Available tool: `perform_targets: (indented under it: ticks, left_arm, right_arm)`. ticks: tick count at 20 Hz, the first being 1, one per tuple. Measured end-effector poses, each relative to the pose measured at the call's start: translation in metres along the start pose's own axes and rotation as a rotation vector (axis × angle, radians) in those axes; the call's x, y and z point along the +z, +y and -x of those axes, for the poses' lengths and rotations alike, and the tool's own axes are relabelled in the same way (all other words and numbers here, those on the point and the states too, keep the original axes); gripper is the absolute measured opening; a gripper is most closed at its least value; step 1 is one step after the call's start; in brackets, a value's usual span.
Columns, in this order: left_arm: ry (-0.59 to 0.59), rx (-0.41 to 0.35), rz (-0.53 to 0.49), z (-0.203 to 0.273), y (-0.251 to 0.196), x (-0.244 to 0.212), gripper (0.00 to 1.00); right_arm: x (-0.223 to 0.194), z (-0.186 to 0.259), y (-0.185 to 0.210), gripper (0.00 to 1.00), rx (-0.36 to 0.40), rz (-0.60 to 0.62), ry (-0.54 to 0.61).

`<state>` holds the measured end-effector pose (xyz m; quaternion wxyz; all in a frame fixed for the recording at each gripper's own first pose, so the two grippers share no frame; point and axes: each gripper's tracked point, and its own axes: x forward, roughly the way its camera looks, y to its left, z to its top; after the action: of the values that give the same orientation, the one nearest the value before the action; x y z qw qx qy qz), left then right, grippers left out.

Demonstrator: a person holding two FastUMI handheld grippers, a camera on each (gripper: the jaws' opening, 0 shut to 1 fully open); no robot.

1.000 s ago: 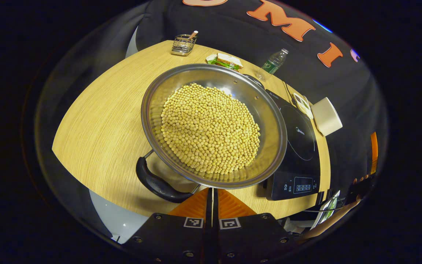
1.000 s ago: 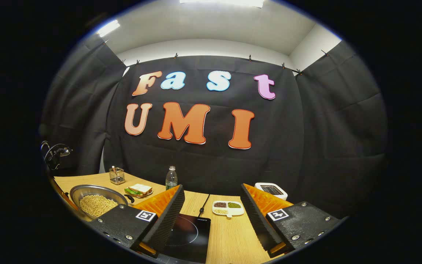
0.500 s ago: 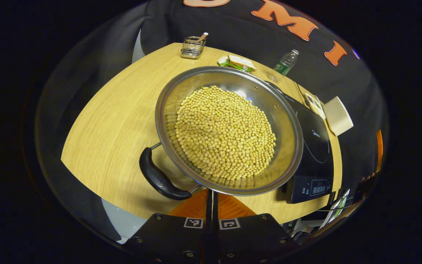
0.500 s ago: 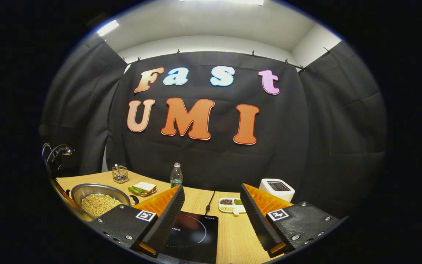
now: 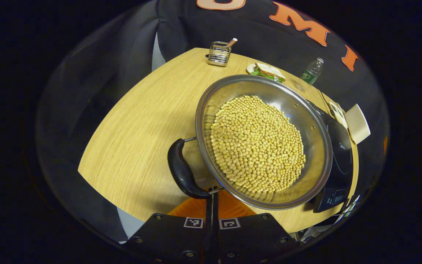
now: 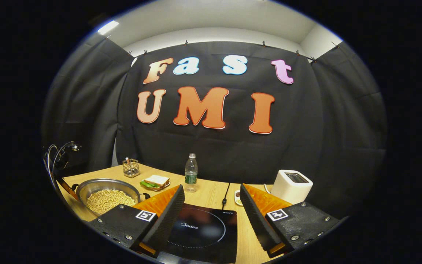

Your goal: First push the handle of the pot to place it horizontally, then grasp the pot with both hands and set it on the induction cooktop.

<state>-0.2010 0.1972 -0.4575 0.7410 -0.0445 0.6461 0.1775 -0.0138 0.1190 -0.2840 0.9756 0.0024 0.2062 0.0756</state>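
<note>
A steel pot full of yellow beans sits on the wooden table, its right side against the black induction cooktop. The pot's black handle curves along its near-left side. My left gripper is shut with nothing between its fingers, and its tips touch the handle's near end. In the right gripper view, my right gripper hangs open over the cooktop, with the pot off to its left.
Along the table's far edge stand a wire holder, a sandwich on a plate and a water bottle. A white toaster and a small divided dish sit beyond the cooktop. Bare tabletop lies left of the pot.
The handle has swung from the pot's near side round to its left, with the shut left gripper staying against its end. The right gripper has tilted down, and more of the cooktop shows.
</note>
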Motion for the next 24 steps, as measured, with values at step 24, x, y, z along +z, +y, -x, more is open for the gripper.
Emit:
perform_targets:
  ticks: [24]
  left_arm:
    - [-0.352,0.169,-0.226,-0.044,0.066,0.128,0.02]
  right_arm:
    - [-0.115,-0.04,0.182,0.9,0.277,-0.212,0.527]
